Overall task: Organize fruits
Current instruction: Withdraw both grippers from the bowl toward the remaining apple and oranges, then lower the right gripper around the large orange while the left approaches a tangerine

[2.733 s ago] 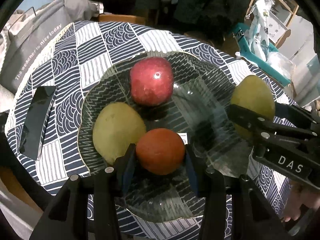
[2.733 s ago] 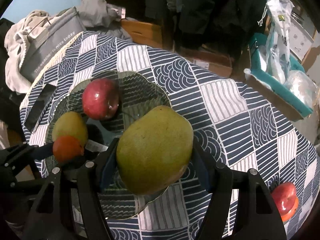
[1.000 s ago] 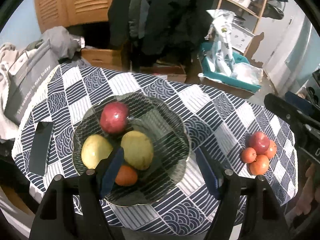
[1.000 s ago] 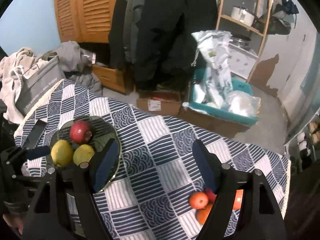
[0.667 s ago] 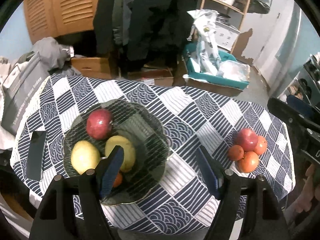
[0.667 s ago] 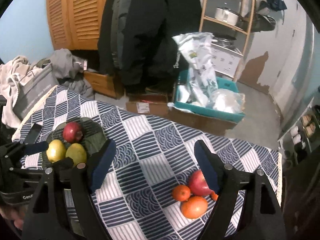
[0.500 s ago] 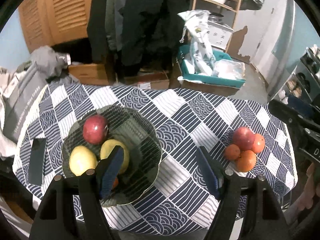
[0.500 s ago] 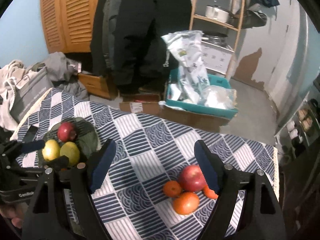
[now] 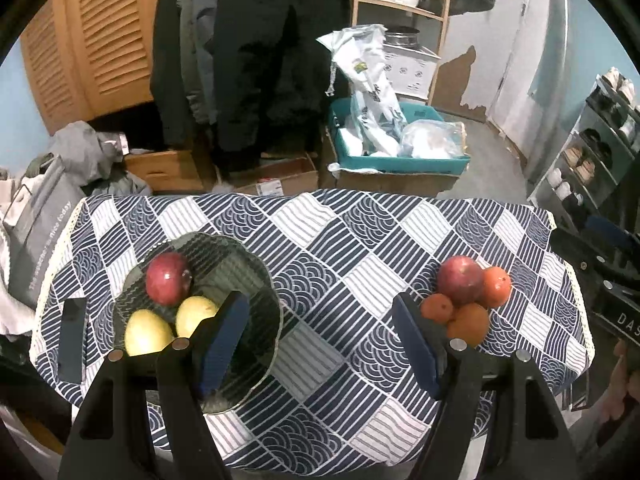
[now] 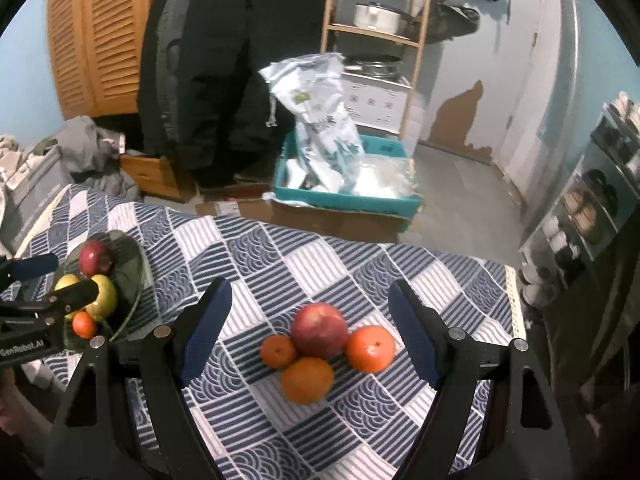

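Note:
A glass bowl [image 9: 256, 280] on the left of the patterned table holds a red apple [image 9: 168, 278], two yellow-green mangoes [image 9: 148, 332] and a small orange [image 10: 84, 326]. On the right lies a pile: a red apple [image 10: 319, 330] and three oranges [image 10: 307, 374]. My left gripper [image 9: 320, 340] is open and empty, raised above the table's middle. My right gripper [image 10: 310, 332] is open and empty, high above the pile, which shows between its fingers. The bowl [image 10: 132, 264] shows at the left of the right wrist view.
A black phone [image 9: 72, 338] lies at the table's left edge. A grey bag [image 9: 36, 224] sits beyond the left side. A teal crate [image 9: 400, 160] with plastic bags and cardboard boxes stand on the floor behind the table. A shelf stands at the far right.
Both grippers let go of their fruit in the bowl, opened and pulled back and up. The right gripper swung right over the fruit pile.

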`<state>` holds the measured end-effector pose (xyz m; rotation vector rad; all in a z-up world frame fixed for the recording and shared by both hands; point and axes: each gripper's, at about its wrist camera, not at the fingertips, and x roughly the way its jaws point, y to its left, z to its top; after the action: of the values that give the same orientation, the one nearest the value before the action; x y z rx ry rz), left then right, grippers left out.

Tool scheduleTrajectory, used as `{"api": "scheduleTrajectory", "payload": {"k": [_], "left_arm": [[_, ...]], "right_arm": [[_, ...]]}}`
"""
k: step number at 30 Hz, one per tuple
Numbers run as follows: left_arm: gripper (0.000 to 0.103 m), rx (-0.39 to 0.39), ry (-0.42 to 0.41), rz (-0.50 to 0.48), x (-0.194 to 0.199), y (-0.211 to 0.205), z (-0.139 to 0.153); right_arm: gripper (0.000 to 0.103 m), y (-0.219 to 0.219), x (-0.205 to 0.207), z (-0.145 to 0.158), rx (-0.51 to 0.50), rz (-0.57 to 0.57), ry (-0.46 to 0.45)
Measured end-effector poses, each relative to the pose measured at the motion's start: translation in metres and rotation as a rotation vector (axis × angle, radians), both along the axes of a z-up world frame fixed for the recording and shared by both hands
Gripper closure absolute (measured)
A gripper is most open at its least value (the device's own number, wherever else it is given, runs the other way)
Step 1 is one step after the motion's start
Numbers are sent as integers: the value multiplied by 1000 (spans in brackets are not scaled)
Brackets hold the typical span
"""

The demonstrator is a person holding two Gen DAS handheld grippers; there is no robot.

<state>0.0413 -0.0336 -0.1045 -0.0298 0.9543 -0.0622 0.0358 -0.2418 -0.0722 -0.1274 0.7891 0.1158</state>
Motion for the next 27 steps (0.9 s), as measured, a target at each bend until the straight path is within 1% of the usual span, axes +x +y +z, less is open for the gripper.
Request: {"api": "scheduleTrajectory", "payload": {"k": [5, 9, 14, 19, 22, 27], "left_arm": [[27, 24, 11, -31, 4, -17, -6], [27, 50, 20, -48, 8, -29, -14], [27, 81, 57, -62, 17, -39, -32], [27, 107, 88, -84, 24, -49, -53], [27, 143, 118, -90, 29, -55, -69], [27, 142, 162, -91, 34, -54, -89]], "right_arm": [[21, -22, -2, -7, 2, -33, 19], [21, -34, 0, -23, 5, -49, 60], [21, -44, 6, -55, 14, -56, 139], [21, -45, 12, -87, 19, -35, 216], [21, -42, 14, -104, 5, -18, 254], [21, -35, 21, -134, 7, 11, 325]]}}
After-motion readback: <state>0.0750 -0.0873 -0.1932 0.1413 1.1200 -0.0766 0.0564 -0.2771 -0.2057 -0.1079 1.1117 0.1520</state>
